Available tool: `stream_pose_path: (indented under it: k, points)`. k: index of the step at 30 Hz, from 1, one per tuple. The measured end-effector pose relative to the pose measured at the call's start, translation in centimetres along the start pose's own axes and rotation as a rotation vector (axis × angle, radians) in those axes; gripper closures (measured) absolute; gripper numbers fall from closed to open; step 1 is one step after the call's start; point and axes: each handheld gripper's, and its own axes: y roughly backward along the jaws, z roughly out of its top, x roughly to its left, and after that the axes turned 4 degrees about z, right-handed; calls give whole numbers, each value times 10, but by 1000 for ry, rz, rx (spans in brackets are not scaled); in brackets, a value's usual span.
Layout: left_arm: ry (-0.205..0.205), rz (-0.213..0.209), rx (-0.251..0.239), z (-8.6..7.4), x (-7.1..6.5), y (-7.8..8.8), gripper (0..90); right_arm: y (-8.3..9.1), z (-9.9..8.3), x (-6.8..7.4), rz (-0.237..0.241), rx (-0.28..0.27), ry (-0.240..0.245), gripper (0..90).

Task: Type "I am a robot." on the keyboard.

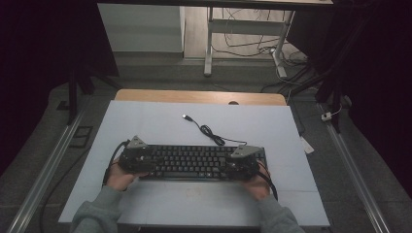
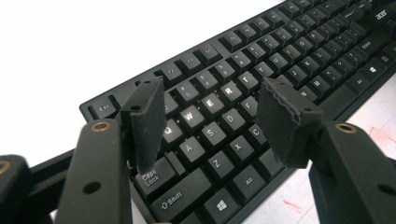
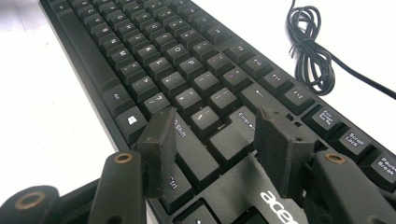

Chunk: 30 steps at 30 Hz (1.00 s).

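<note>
We see one black keyboard (image 1: 194, 161) with white-lettered keys lying flat on a pale mat (image 1: 145, 121), its one coiled cable (image 1: 210, 131) just behind it, and our two grippers, left (image 2: 212, 122) and right (image 3: 215, 148), hovering with jaws wide over its ends.

The high view looks down from above; both gripper views sit close over the shared keyboard (image 1: 194, 161).
</note>
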Motion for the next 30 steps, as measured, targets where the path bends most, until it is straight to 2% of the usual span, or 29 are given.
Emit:
stream_pose_path:
  k: [5, 10, 14, 18, 21, 24, 30]
  points:
    - [-5, 5, 13, 5, -1, -6, 417, 0, 0, 1, 4, -7, -5, 489]
    - [-13, 2, 25, 16, -1, -16, 427, 1, 0, 0, 2, -7, -7, 489]
    - [-59, -1, 76, 26, -2, -25, 428, 2, 0, -1, -2, -14, -14, 489]
    - [-80, -16, 87, 30, -3, -32, 439, 2, 0, -2, -5, -10, -17, 489]
    - [-102, -9, 103, 31, -5, -37, 464, 2, -1, -2, -6, -8, -19, 489]
    - [-113, -8, 102, 31, -6, -40, 519, 1, -1, -2, -6, -6, -16, 489]
    - [-144, -28, 110, 30, -8, -43, 753, 0, 0, -1, -4, -5, -8, 489]
